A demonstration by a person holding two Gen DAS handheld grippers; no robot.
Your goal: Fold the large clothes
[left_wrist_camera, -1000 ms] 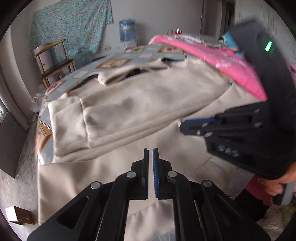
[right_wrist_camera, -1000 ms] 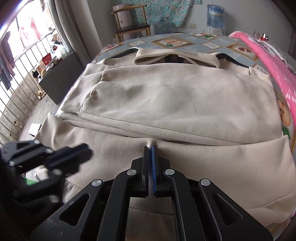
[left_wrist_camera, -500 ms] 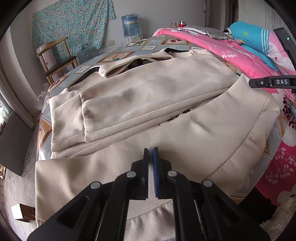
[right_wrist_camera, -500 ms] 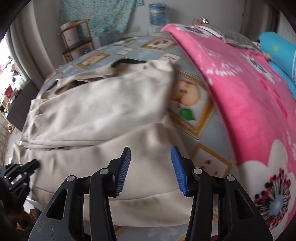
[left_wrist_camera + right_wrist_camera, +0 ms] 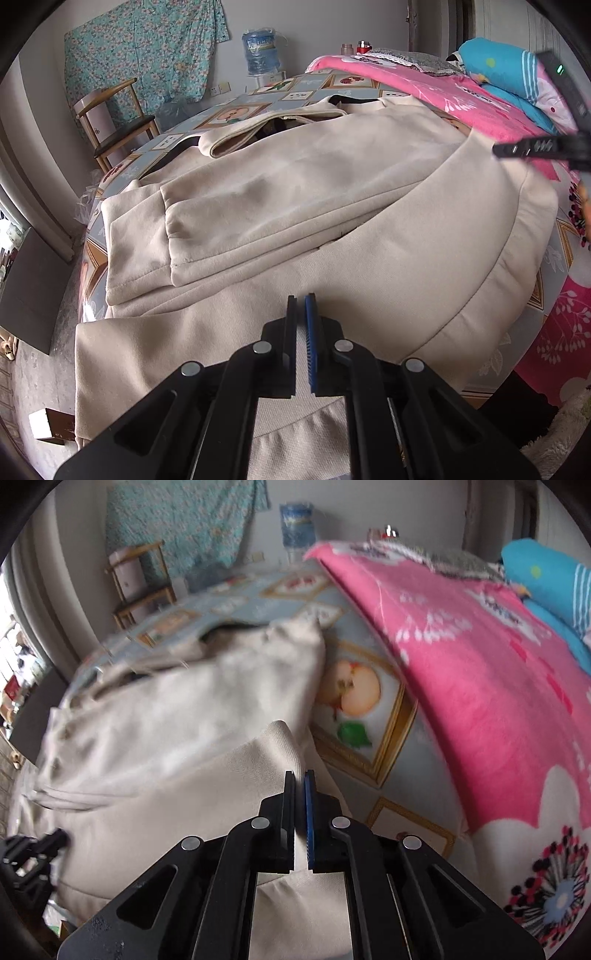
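A large cream coat (image 5: 295, 177) lies on the bed with its sleeves folded across the body and its collar at the far end. At the middle of the near hem sits my left gripper (image 5: 301, 306), jaws shut, cream cloth showing in the thin slit between them. It also shows as a dark shape at the coat's left edge in the right wrist view, left gripper (image 5: 55, 838). My right gripper (image 5: 299, 779) has its jaws closed on a raised ridge of the coat (image 5: 280, 738) at the right-hand hem corner. Its fingertips (image 5: 517, 149) reach in from the right.
The bed has a blue patterned sheet (image 5: 384, 753) and a pink floral quilt (image 5: 480, 686) along the right side, with a blue pillow (image 5: 506, 70) behind. A wooden chair (image 5: 118, 125) and a water bottle (image 5: 260, 51) stand by the far wall. A dark cabinet (image 5: 29, 291) stands left.
My right gripper left the middle of the hem, swung right to the coat's right corner, opened, then shut on the cloth there. The left gripper stayed put and shut.
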